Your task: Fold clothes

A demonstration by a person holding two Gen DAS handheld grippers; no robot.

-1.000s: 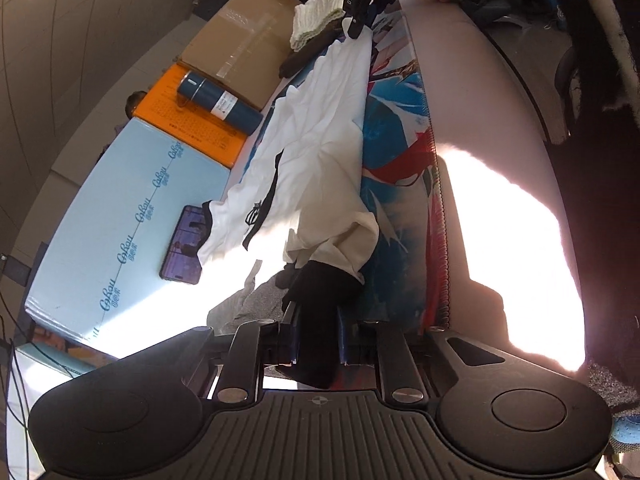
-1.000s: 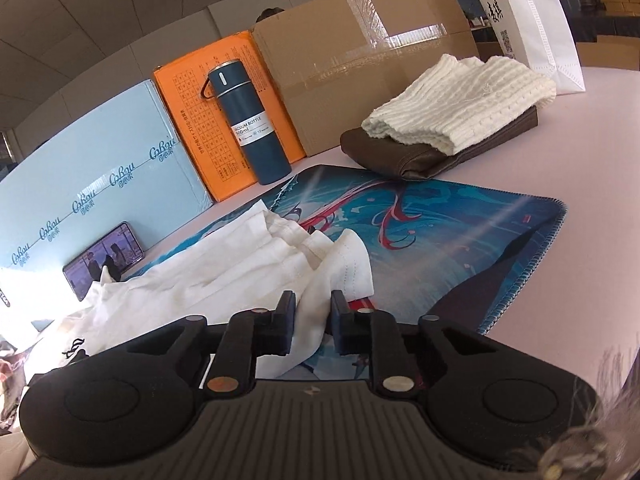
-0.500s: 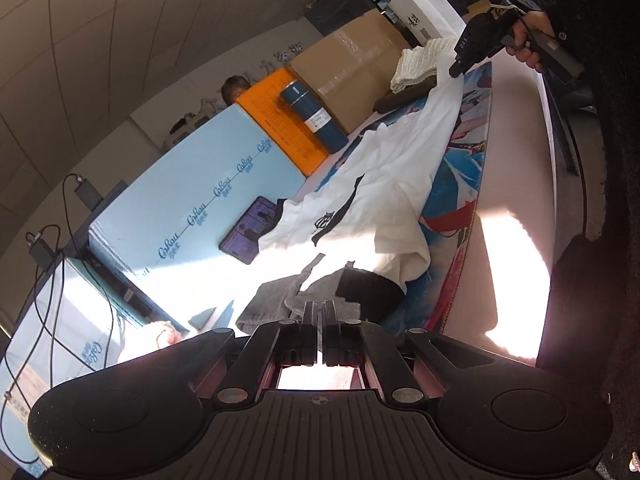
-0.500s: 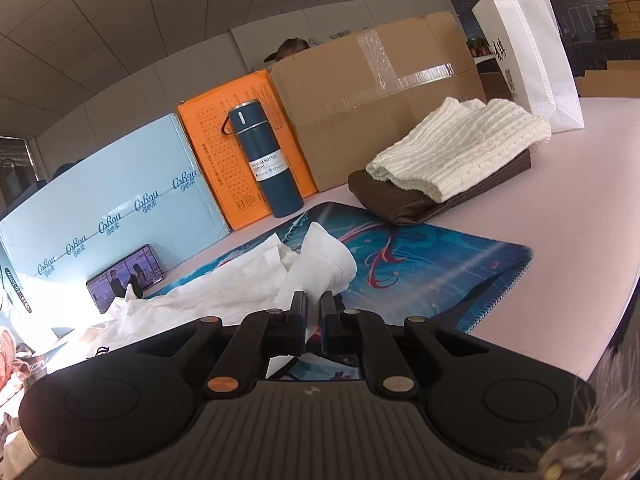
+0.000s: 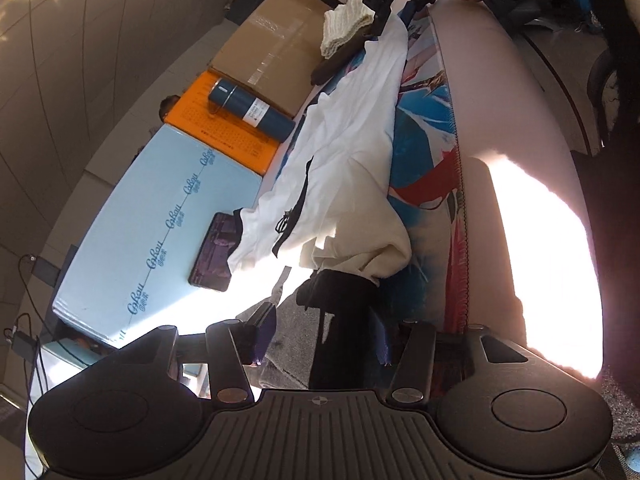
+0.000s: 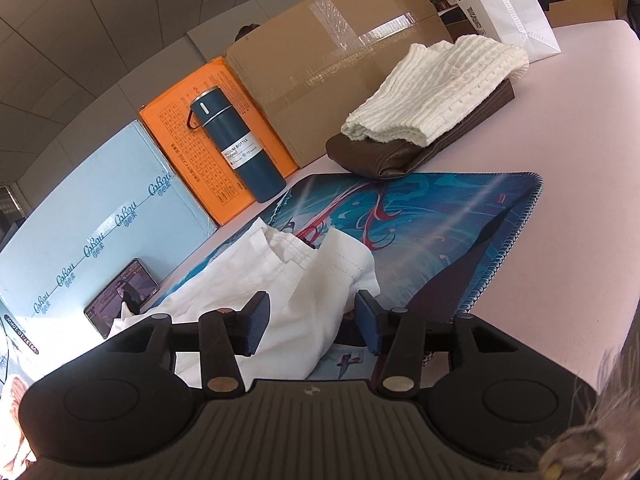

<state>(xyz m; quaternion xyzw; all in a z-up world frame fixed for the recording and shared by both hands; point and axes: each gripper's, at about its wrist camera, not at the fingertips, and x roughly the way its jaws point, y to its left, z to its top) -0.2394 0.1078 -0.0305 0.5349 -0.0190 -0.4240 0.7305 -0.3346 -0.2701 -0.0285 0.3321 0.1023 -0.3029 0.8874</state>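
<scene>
A white garment [image 5: 352,152] with black trim lies stretched along the blue patterned mat [image 5: 424,136]. Its black cuff [image 5: 340,312] sits between the pads of my left gripper [image 5: 322,340], whose jaws are opening; the pads stand clear of it. At the far end a hand holds my right gripper [image 5: 394,24] over the garment's hem. In the right wrist view, the white garment [image 6: 296,304] lies bunched between the pads of my right gripper [image 6: 312,326]. Those jaws are opening too and do not press on the cloth.
A folded cream knit [image 6: 436,88] rests on a folded brown garment [image 6: 400,152] beyond the mat [image 6: 432,232]. A blue bottle [image 6: 236,148], cardboard box [image 6: 332,72], orange box [image 6: 180,120], light blue box [image 6: 100,208], phone [image 6: 122,300] and white bag [image 6: 500,4] line the back. Grey cloth [image 5: 288,344] lies under my left gripper.
Both grippers were shut on the garment, the left on the black cuff, the right on the white hem. Both have now opened and the cloth rests on the mat.
</scene>
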